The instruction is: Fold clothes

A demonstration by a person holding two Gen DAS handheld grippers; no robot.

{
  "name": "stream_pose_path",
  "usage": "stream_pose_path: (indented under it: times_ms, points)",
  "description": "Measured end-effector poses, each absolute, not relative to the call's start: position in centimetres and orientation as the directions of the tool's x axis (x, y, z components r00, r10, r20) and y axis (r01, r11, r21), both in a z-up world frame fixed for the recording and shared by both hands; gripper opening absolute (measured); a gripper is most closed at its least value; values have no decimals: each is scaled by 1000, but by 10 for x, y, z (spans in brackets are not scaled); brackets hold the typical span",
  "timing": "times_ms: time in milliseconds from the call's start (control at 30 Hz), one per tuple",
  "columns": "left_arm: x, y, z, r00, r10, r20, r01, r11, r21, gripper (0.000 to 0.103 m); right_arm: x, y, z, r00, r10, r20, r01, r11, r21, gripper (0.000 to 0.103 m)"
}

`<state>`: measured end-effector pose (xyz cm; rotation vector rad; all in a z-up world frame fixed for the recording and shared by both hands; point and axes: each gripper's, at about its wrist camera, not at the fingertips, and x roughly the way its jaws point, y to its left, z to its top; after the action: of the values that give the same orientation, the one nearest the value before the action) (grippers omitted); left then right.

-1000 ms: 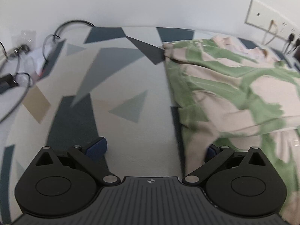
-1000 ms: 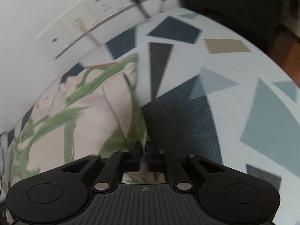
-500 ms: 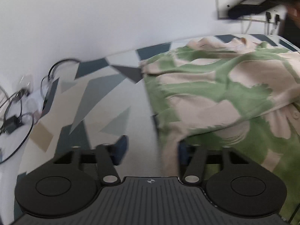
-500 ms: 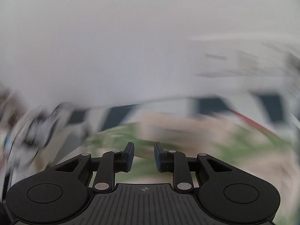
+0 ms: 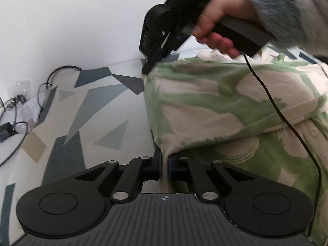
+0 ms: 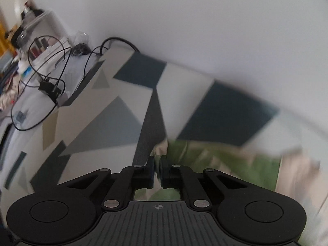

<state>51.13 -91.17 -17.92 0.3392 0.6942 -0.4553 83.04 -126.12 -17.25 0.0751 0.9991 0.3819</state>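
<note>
Garment: green-and-cream patterned shirt (image 5: pixel 225 106) on a surface covered in a geometric-print cloth (image 5: pixel 92 112); it takes up the right part of the left wrist view, with one layer lying over another and a button showing on the lower layer.

Left gripper (image 5: pixel 163 167): jaws nearly together with a cream edge of the shirt pinched between them, at the near left corner of the top layer.

Right gripper (image 6: pixel 157 171): jaws narrow with pale fabric between the pads; in the left wrist view its tip (image 5: pixel 148 68) meets the far left corner of the shirt. A hand (image 5: pixel 215 28) in a fuzzy blue sleeve (image 5: pixel 287 10) holds it, and its cable (image 5: pixel 272 102) trails across the shirt.

Held edge: runs near-to-far along the shirt's left side, one gripper at each end; the rest of the shirt lies to the right of both.

Key relation: the body of the garment sits rightward of the held edge, so any carry-over would likely go that way, both ends moving together to keep the edge straight.

Stage: one scene fits either an edge just taken up for a fold or one being laid down; cannot tell which.

Clutter: cables and a small adapter (image 5: pixel 8 131) at far left, well apart from the shirt.

Blur: right wrist view smeared over the fabric; the grip there reads less clearly.
</note>
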Motion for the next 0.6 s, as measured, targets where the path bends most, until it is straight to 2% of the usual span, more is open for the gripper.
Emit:
stream_pose_path:
  times_ms: [100,267,300,333,400,433,467,533,567,600]
  points:
    - [514,-904,-180,685,-286,-670,479,869,120,6,855,-1274,-176,485,366,-795,-229,930,288,4]
    - [519,-895,-176,670,-271,-691,468,877,110,7,854,-1293,-180,607,309,-732,-84,941,327,5]
    - [519,-893,-175,667,-268,-695,465,878,109,8,854,-1297,-181,631,293,-719,-54,940,337,10]
    - [520,-891,-174,664,-265,-699,463,880,107,14,854,-1301,-181,653,277,-704,-24,938,346,13]
    - [522,-887,-172,658,-259,-707,458,883,103,29,840,-1322,-174,705,264,-659,45,910,412,26]
    - [523,-885,-171,654,-256,-712,456,884,102,46,828,-1334,-169,729,251,-637,76,895,440,33]
    - [524,-884,-170,651,-253,-716,453,886,100,59,814,-1345,-162,753,221,-619,110,886,450,46]
    - [522,-876,-164,633,-264,-727,455,887,75,61,775,-1369,-147,802,148,-578,168,873,457,62]
    - [519,-869,-160,619,-279,-735,459,887,50,62,753,-1382,-140,813,113,-571,205,862,463,75]
    - [517,-863,-155,604,-293,-741,463,886,26,63,730,-1395,-134,814,90,-573,243,845,477,80]
